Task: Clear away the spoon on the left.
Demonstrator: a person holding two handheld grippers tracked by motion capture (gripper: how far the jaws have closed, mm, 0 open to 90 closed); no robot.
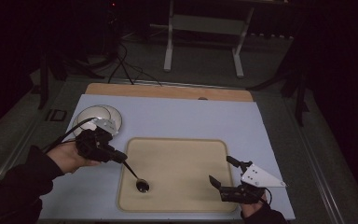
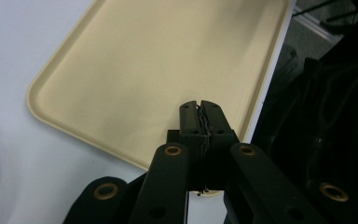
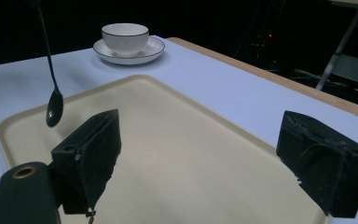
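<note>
A dark metal spoon (image 1: 139, 181) hangs bowl-down over the left part of the beige tray (image 1: 182, 154), its handle pinched in my left gripper (image 1: 120, 158), which is shut on it. In the left gripper view the thin handle (image 2: 204, 128) shows between the closed jaws of the left gripper (image 2: 200, 107), above the tray (image 2: 135, 70). My right gripper (image 1: 221, 171) hovers open over the tray's right front corner, holding nothing. In the right gripper view its wide-open gripper (image 3: 200, 120) faces the spoon (image 3: 54, 108) across the tray (image 3: 177, 154). Whether the spoon touches the tray is unclear.
A white bowl on a saucer (image 1: 98, 116) stands on the pale blue table top (image 1: 186, 116) behind the left gripper; the bowl (image 3: 125, 36) is at the far end in the right gripper view. A wooden strip (image 1: 168, 91) edges the table's back. A metal stand (image 1: 203, 28) rises beyond.
</note>
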